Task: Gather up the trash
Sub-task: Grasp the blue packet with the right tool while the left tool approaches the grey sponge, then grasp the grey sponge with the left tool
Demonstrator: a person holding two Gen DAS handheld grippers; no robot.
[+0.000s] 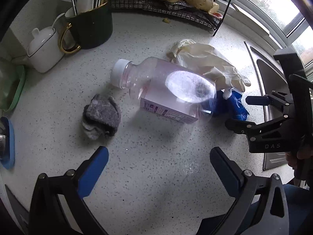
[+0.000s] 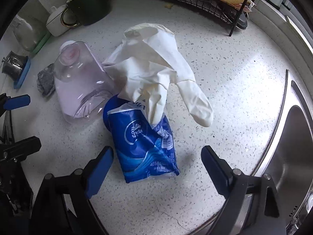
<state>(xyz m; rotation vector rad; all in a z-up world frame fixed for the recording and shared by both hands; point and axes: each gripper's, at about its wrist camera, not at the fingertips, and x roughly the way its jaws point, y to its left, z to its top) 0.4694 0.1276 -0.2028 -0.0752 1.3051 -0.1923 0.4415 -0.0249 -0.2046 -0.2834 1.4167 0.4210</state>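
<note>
A clear plastic bottle (image 1: 166,90) with a white cap and pink label lies on its side on the speckled counter; it also shows in the right wrist view (image 2: 80,84). A white rubber glove (image 1: 211,64) (image 2: 154,68) lies crumpled behind it, draped over a crushed blue packet (image 1: 232,105) (image 2: 144,143). A grey rag (image 1: 101,115) (image 2: 46,80) sits left of the bottle. My left gripper (image 1: 159,162) is open, short of the bottle. My right gripper (image 2: 157,160) is open, its fingers either side of the blue packet's near end; it also shows in the left wrist view (image 1: 246,111).
A dark mug of utensils (image 1: 92,29), a white lidded pot (image 1: 43,49) and a green-based container (image 1: 11,86) stand at the back left. A black wire rack (image 1: 176,5) holding ginger is behind. A steel sink (image 2: 293,137) lies to the right.
</note>
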